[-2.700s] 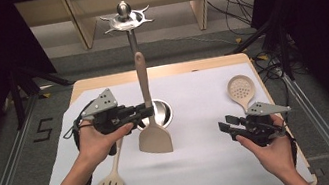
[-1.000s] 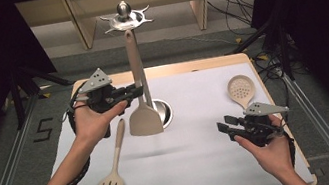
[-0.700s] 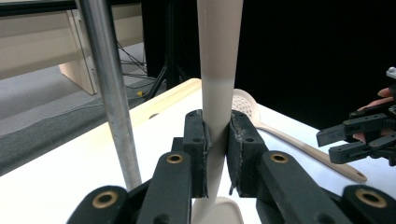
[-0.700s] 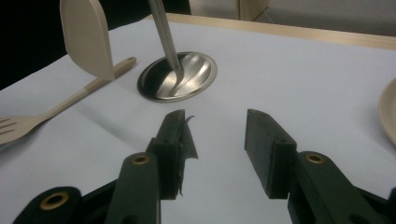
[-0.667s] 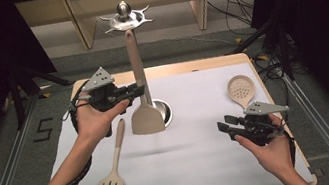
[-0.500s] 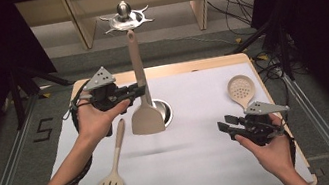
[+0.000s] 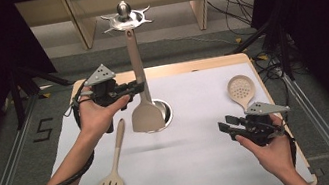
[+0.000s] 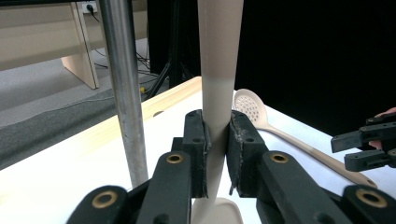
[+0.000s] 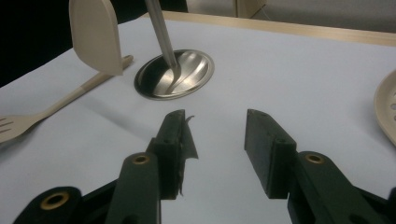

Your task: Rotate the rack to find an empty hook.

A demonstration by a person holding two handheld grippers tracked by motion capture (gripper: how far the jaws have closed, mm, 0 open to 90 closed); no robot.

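Observation:
My left gripper [image 7: 139, 86] is shut on the handle of a beige solid spatula [image 7: 146, 118] and holds it upright beside the pole of a metal utensil stand [image 7: 165, 118]. The handle's top reaches just under the stand's hooked ring [image 7: 126, 19]. In the left gripper view the pads [image 8: 195, 144] press on the spatula handle [image 8: 218, 84], with the stand pole [image 8: 122, 93] to its left. My right gripper [image 7: 227, 127] hovers open and holds nothing over the white mat at the right; its jaws [image 9: 217, 128] stand apart.
A beige slotted spatula [image 7: 111, 175] lies on the mat at the front left. A perforated spoon [image 7: 241, 89] lies at the right, behind my right gripper. The stand's round base [image 9: 175, 74] sits mid-table. The wooden table edge [image 7: 188, 66] runs along the back.
My left gripper has lifted the solid spatula from low over the mat up along the pole, bringing the handle's end up to the hooked ring. The right gripper has stayed put.

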